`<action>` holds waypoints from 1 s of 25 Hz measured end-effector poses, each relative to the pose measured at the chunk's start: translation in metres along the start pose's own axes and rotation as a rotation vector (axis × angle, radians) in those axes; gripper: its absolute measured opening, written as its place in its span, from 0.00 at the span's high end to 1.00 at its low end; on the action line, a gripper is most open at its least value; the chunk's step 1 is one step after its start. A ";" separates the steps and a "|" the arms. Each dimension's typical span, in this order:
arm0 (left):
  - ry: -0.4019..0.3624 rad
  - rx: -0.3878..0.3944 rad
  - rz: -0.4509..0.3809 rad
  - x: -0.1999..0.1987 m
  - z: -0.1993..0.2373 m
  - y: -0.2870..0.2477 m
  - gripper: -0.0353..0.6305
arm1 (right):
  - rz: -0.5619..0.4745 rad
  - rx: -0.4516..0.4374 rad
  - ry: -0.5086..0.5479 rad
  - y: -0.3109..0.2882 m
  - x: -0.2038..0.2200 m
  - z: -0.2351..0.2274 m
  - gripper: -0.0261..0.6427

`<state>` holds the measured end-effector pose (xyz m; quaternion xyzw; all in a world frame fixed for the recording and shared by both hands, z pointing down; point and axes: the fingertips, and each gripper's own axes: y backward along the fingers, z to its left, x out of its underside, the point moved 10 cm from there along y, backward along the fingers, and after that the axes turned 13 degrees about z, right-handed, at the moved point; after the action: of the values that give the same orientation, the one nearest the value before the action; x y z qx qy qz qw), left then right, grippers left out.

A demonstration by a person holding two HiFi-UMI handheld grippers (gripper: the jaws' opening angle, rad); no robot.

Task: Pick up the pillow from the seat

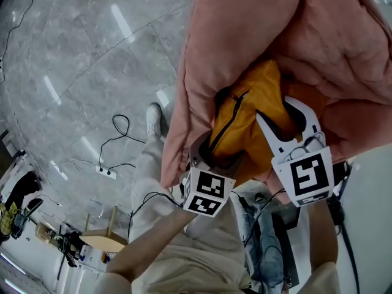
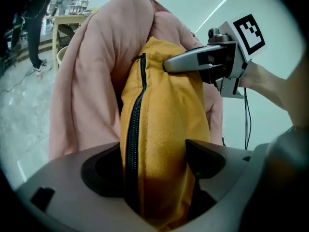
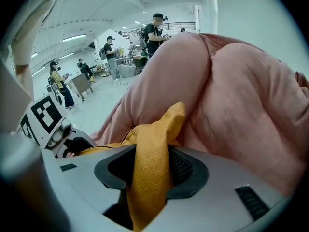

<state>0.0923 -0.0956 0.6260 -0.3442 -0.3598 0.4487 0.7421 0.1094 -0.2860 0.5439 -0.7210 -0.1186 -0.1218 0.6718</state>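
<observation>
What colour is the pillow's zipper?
Black zipper on a mustard-yellow pillow; the left gripper view shows it best.

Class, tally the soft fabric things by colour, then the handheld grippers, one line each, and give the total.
yellow pillow: 1
pink quilt: 1
grippers: 2, the left gripper and the right gripper, each shut on the yellow pillow
total: 4

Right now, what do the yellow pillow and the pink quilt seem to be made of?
The yellow pillow: probably suede-like fabric, matt, with fine nap; its black zipper looks plastic. The pink quilt: likely padded cloth, matt, with puffy folds.
</observation>
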 end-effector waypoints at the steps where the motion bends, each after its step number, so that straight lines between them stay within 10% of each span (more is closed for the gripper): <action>1: -0.007 -0.016 -0.005 0.002 -0.004 0.001 0.37 | -0.001 0.002 -0.003 0.003 0.002 0.002 0.67; 25: -0.108 0.101 -0.017 0.031 -0.042 0.041 0.64 | -0.041 0.095 0.003 0.066 0.027 0.060 0.72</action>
<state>0.1207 -0.0601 0.5778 -0.2784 -0.3792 0.4778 0.7419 0.1579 -0.2302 0.4872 -0.6853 -0.1380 -0.1311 0.7029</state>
